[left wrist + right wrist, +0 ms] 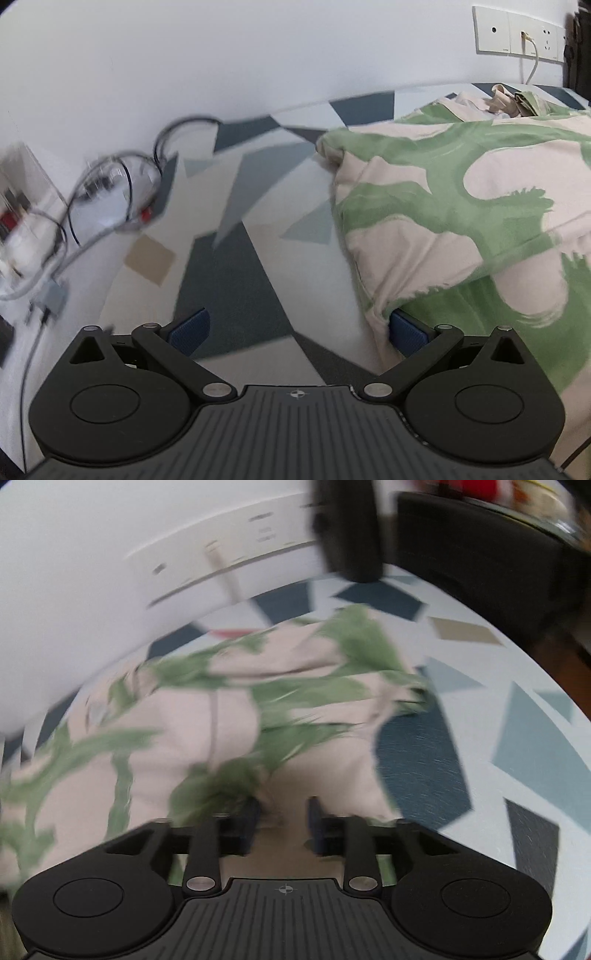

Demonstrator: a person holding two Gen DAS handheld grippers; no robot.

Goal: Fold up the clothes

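A cream garment with a green print (461, 206) lies folded over itself on the geometric-patterned surface (236, 266), filling the right half of the left wrist view. My left gripper (299, 330) stands wide open over the bare surface. Its right blue pad (408, 332) sits at the garment's near edge, partly under the hem. In the blurred right wrist view the same garment (221, 720) lies bunched. My right gripper (283, 819) hovers over its near part, jaws partly apart, with cream cloth showing in the gap and no pad pressing on it.
A tangle of cables and a power strip (110, 192) lies at the surface's left edge by the white wall. Wall sockets (517, 33) with a plugged cord are at the far right. Dark furniture (480, 554) and a black post (347, 528) stand beyond the surface.
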